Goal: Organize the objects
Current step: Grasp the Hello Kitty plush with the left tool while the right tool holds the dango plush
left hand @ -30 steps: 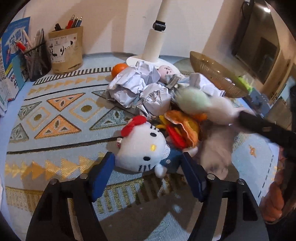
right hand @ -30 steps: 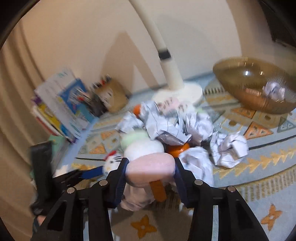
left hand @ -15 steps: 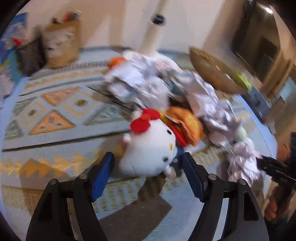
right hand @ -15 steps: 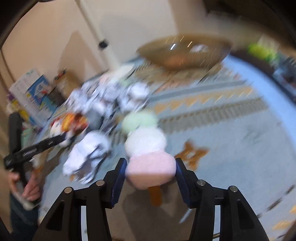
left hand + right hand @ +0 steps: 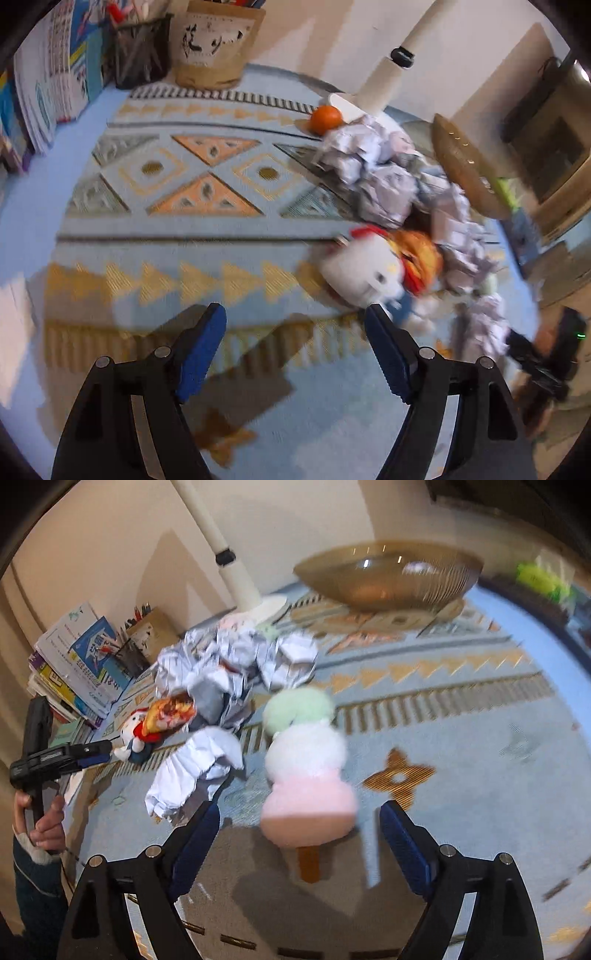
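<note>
Between the wide-open right gripper (image 5: 299, 834) fingers, unheld — a plush dango skewer (image 5: 304, 764): green, white, pink balls.

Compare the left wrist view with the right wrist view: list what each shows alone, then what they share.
Left wrist only: an orange fruit by the lamp base, and the left tool, open over bare rug. Right wrist only: the dango plush lying between the open right tool fingers, untouched, and a hand gripping the other handle. Both: white cat plush, crumpled paper, brown bowl.
</note>
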Motion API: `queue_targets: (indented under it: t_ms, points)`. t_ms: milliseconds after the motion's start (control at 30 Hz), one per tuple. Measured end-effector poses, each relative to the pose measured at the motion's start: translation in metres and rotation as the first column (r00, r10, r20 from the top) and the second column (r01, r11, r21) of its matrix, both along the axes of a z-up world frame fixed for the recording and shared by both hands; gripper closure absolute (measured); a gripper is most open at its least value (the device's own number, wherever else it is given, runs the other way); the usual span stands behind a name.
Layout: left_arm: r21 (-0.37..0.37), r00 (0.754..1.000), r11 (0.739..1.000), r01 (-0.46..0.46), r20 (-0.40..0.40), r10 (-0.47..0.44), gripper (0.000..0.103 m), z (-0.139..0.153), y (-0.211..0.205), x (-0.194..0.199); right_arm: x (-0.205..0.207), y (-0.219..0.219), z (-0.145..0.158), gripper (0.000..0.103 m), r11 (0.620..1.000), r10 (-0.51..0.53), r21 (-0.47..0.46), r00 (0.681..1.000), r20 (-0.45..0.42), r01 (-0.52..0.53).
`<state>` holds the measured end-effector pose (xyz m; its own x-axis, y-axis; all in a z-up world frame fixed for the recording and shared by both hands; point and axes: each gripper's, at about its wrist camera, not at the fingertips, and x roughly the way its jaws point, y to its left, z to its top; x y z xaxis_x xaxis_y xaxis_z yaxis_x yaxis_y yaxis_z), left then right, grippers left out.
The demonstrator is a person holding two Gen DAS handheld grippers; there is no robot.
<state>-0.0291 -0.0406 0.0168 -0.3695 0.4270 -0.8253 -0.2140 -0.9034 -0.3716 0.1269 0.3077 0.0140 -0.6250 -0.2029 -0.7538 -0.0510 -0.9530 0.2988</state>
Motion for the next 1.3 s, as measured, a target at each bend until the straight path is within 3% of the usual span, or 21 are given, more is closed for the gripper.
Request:
queue_targets:
  t_ms: [133, 300, 400, 567, 700, 767, 833, 933, 1067, 1133, 1233, 1300]
  points:
    - [0.036, 0.997, 0.997, 0.07, 0.007, -0.071, 0.027, -0.004, 0.043, 0.012, -0.002, -0.01, -0.001, 0.013, 0.999, 0.014, 0.03, 1.0, -0.004, -0.014]
    - [-0.164, 0.99, 0.984, 0.076, -0.102, -0.093, 0.026, -0.005, 0.089, -0.006, 0.006, -0.015, -0.002, 0.013, 0.994, 0.002, 0.111, 1.0, -0.001, -0.002]
    - [-0.247, 0.98, 0.963, 0.112, -0.132, -0.148, 0.026, -0.006, 0.102, -0.009, 0.009, -0.006, -0.003, 0.013, 0.996, -0.005, 0.091, 1.0, -0.013, 0.006]
    - [-0.277, 0.97, 0.949, 0.148, -0.148, -0.195, 0.036, -0.005, 0.075, 0.016, 0.01, -0.009, -0.004, 0.013, 0.993, 0.006, 0.115, 1.0, -0.022, -0.003]
    - [-0.311, 0.986, 0.949, 0.056, -0.131, -0.101, 0.036, -0.006, 0.024, 0.018, 0.009, -0.015, -0.006, 0.012, 0.988, 0.009, 0.155, 0.999, -0.037, -0.003]
    - [-0.272, 0.993, 0.962, 0.012, -0.111, -0.044, 0.038, -0.005, 0.0, 0.015, 0.011, -0.016, -0.007, 0.011, 0.988, 0.007, 0.157, 0.999, -0.045, 0.0]
    - [-0.202, 0.994, 0.979, 0.023, -0.101, -0.045, 0.038, -0.002, -0.011, 0.016, 0.01, -0.016, -0.007, 0.011, 0.987, 0.008, 0.159, 0.999, -0.044, -0.001]
    - [-0.154, 0.989, 0.985, 0.081, -0.112, -0.099, 0.038, -0.001, 0.015, 0.019, 0.009, -0.015, -0.006, 0.011, 0.989, -0.001, 0.151, 0.999, -0.038, 0.007]
    - [-0.108, 0.987, 0.987, 0.12, -0.092, -0.13, 0.027, -0.006, 0.058, 0.006, 0.009, -0.012, -0.004, 0.011, 0.993, -0.011, 0.113, 1.0, -0.021, 0.013]
    - [-0.107, 0.988, 0.988, 0.109, -0.094, -0.119, 0.027, -0.005, 0.064, -0.002, 0.01, -0.009, -0.002, 0.011, 0.996, -0.013, 0.083, 1.0, -0.017, 0.014]
    - [-0.035, 0.99, 0.992, 0.12, -0.068, -0.122, 0.026, -0.005, 0.067, -0.012, 0.01, -0.006, 0.0, 0.011, 0.995, -0.037, 0.095, 0.999, -0.013, 0.038]
    - [-0.053, 0.99, 0.991, 0.123, -0.07, -0.126, 0.026, -0.005, 0.073, -0.011, 0.005, -0.005, -0.001, 0.011, 0.993, -0.045, 0.105, 0.999, 0.002, 0.044]
